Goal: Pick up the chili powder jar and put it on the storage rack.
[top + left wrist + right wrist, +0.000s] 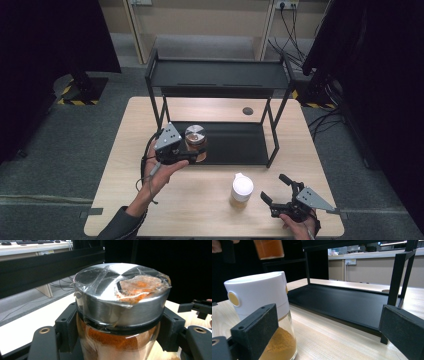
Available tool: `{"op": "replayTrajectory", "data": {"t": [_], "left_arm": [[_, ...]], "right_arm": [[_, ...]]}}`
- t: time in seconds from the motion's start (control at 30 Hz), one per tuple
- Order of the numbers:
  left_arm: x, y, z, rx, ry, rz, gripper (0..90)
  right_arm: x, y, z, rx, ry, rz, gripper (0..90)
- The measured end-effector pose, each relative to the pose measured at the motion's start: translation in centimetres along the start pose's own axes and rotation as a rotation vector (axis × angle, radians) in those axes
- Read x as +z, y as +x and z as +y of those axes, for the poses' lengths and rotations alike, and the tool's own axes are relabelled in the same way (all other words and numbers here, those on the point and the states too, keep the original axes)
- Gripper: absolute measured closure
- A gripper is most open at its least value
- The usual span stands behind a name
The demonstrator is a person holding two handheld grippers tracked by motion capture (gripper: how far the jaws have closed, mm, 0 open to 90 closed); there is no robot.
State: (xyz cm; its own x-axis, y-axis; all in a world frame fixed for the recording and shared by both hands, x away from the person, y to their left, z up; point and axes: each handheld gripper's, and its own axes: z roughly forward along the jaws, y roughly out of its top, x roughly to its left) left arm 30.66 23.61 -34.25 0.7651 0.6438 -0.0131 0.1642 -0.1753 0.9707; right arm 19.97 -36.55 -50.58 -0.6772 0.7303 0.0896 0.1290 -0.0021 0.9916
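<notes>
A glass spice jar (195, 141) with a silver metal lid and orange powder inside hangs in the air over the front left of the rack's lower shelf. My left gripper (192, 156) is shut on it just under the lid; in the left gripper view the jar (120, 315) sits between both black jaws. A second jar (242, 191) with a white cap and tan powder stands on the table in front of the rack. My right gripper (273, 189) stands open just right of it, near the table's front edge. The right gripper view has the white-capped jar (262, 315) beside its left jaw.
A black two-tier metal rack (216, 75) stands mid-table, its lower shelf (235, 142) a flat black tray. A small dark round hole cover (248, 111) lies behind it. The light wooden table (200, 200) ends close behind my right gripper.
</notes>
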Motion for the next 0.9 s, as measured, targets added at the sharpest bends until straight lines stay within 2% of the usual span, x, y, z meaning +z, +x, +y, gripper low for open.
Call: {"op": "replayTrajectory", "data": {"t": [0.27, 0.7, 0.9], "left_arm": [[0.0, 1.0, 2.4, -0.004, 0.001, 0.001, 30.3], [-0.5, 1.3, 5.3, 0.015, 0.002, 0.013, 30.3], [-0.8, 1.8, 6.6, 0.002, -0.002, 0.006, 30.4]], "right_arm": [[0.0, 0.0, 0.0, 0.004, 0.001, 0.001, 2.7], [0.0, 0.0, 0.0, 0.007, 0.001, 0.001, 2.7], [0.0, -0.1, 0.0, 0.005, 0.001, 0.000, 2.7]]}}
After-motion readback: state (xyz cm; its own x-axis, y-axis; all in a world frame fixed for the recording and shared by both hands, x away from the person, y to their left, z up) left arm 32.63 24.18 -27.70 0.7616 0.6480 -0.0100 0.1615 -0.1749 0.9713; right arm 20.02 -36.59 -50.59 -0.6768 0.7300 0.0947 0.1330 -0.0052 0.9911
